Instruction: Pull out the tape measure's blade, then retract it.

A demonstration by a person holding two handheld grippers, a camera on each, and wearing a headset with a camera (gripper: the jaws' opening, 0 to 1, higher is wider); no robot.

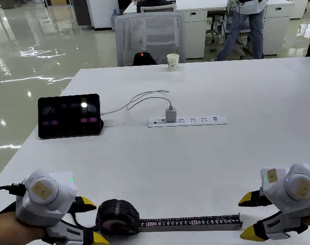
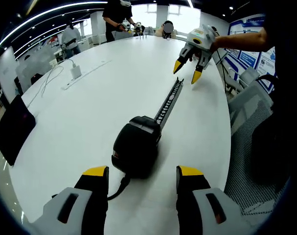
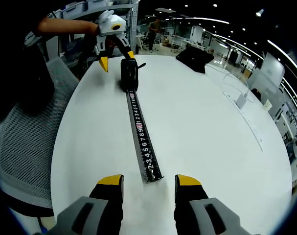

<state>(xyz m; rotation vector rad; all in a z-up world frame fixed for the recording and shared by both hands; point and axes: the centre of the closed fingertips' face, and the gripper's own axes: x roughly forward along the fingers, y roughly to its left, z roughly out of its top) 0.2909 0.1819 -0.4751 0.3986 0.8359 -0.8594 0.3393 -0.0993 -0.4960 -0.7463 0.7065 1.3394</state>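
Near the front edge of the white table point(image 1: 195, 163), the black rubber-cased tape measure point(image 1: 117, 217) lay with its dark numbered blade point(image 1: 190, 222) drawn out flat. My left gripper point(image 1: 95, 221) stood released just behind the case, likely to steady it, and my right gripper point(image 1: 245, 216) gaped at the blade's tip, gripping nothing.

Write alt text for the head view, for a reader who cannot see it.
A black round tape measure lies on a white table, its numbered blade pulled out rightward. The open left gripper sits beside it; the open right gripper faces the blade's tip.
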